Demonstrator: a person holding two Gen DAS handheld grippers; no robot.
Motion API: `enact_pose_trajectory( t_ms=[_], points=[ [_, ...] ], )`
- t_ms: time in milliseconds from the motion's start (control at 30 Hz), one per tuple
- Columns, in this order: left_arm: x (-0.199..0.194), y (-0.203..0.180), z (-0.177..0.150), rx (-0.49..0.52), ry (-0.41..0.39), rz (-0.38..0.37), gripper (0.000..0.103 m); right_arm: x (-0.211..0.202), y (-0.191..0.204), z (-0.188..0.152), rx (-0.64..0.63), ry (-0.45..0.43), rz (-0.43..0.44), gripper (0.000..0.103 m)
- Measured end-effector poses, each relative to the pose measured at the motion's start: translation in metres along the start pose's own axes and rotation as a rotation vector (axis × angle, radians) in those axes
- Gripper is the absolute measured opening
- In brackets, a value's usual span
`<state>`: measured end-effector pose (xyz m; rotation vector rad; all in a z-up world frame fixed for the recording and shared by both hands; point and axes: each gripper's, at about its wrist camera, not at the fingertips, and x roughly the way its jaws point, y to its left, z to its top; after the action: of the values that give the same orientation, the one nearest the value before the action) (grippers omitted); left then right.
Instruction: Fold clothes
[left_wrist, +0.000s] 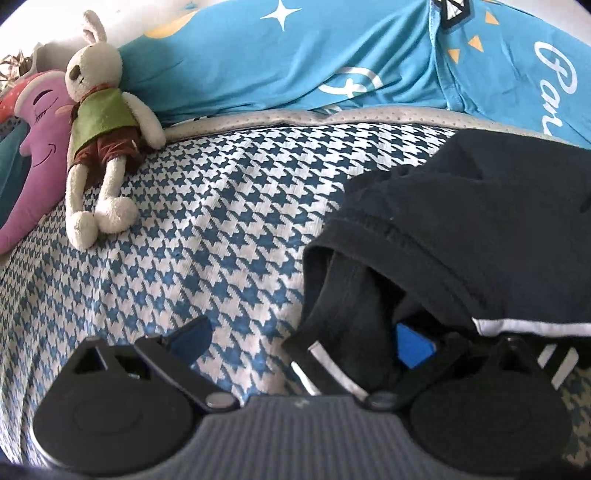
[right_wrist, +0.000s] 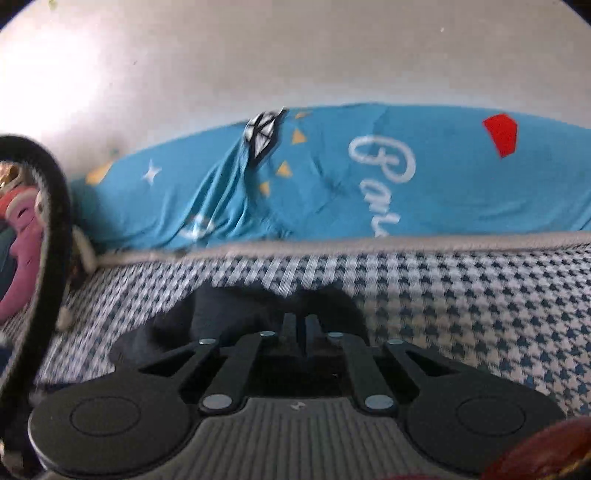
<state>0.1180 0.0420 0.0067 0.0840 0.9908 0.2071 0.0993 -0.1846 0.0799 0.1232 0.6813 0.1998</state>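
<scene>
A dark navy garment with white stripes (left_wrist: 480, 229) lies crumpled on the blue-and-white houndstooth bed cover (left_wrist: 207, 236), at the right of the left wrist view. My left gripper (left_wrist: 303, 339) is open; its right finger (left_wrist: 413, 349) is under the garment's hem, its left finger (left_wrist: 192, 338) rests over the bare cover. In the right wrist view my right gripper (right_wrist: 301, 325) is shut on a bunch of the dark garment (right_wrist: 236, 314), just above the cover (right_wrist: 480, 314). A dark strap or hem (right_wrist: 55, 221) hangs at the left edge.
A blue printed quilt (left_wrist: 332, 55) lies rolled along the back of the bed, also in the right wrist view (right_wrist: 406, 177). A plush rabbit (left_wrist: 99, 125) and a purple plush toy (left_wrist: 37, 147) lie at the far left. A pale wall (right_wrist: 295, 55) stands behind.
</scene>
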Motion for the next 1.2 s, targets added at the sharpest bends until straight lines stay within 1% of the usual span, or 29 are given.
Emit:
enact_pose_trajectory(
  t_ms=[33,100,200,267,333,400,467,500,533,600,633,733,867,1000,1100,1167,1200],
  points=[
    [0.0,0.0,0.001,-0.001,-0.002,0.006,0.103,0.0,0.0,-0.003,-0.007,0.016,0.015,0.03],
    [0.001,-0.001,0.002,-0.004,-0.005,0.018,0.103,0.002,0.0,-0.009,-0.009,0.04,0.039,0.04],
    [0.002,-0.001,0.003,-0.007,-0.007,0.032,0.103,0.006,0.002,-0.017,-0.018,0.083,0.074,0.041],
    [0.001,-0.002,0.002,-0.004,-0.012,0.042,0.103,0.009,0.006,-0.021,-0.028,0.108,0.092,0.045],
    [0.001,-0.004,0.002,0.003,-0.022,0.058,0.103,0.013,0.011,-0.023,-0.042,0.128,0.095,0.052],
    [0.001,-0.006,0.003,0.012,-0.031,0.075,0.103,0.02,0.015,-0.026,-0.062,0.147,0.096,0.053],
    [0.001,-0.008,0.002,0.023,-0.043,0.093,0.103,0.025,0.021,-0.029,-0.093,0.146,0.061,0.052],
    [0.0,-0.009,0.002,0.03,-0.05,0.103,0.103,0.028,0.024,-0.03,-0.107,0.144,0.04,0.048],
    [-0.001,-0.012,0.002,0.042,-0.064,0.121,0.103,0.03,0.025,-0.031,-0.11,0.142,0.024,0.038],
    [-0.003,-0.016,0.003,0.068,-0.091,0.157,0.103,0.033,0.023,-0.031,-0.093,0.134,0.018,0.03],
    [-0.004,-0.018,0.003,0.08,-0.107,0.175,0.103,0.034,0.022,-0.03,-0.085,0.127,0.016,0.024],
    [-0.007,-0.02,0.005,0.102,-0.144,0.22,0.103,0.031,0.019,-0.027,-0.063,0.08,0.02,0.015],
    [-0.01,-0.014,0.01,0.091,-0.188,0.282,0.103,0.022,0.014,-0.016,0.005,-0.019,0.034,0.013],
    [-0.011,0.001,0.022,0.051,-0.225,0.335,0.103,0.012,0.005,-0.002,0.09,-0.136,0.048,0.01],
    [-0.006,0.017,0.032,-0.012,-0.199,0.334,0.103,0.008,-0.008,0.007,0.163,-0.196,0.004,0.009],
    [-0.001,0.028,0.036,-0.049,-0.181,0.34,0.103,0.01,-0.016,0.011,0.183,-0.203,-0.046,0.009],
    [0.001,0.033,0.038,-0.066,-0.171,0.343,0.103,0.01,-0.019,0.012,0.187,-0.2,-0.057,0.009]
  ],
)
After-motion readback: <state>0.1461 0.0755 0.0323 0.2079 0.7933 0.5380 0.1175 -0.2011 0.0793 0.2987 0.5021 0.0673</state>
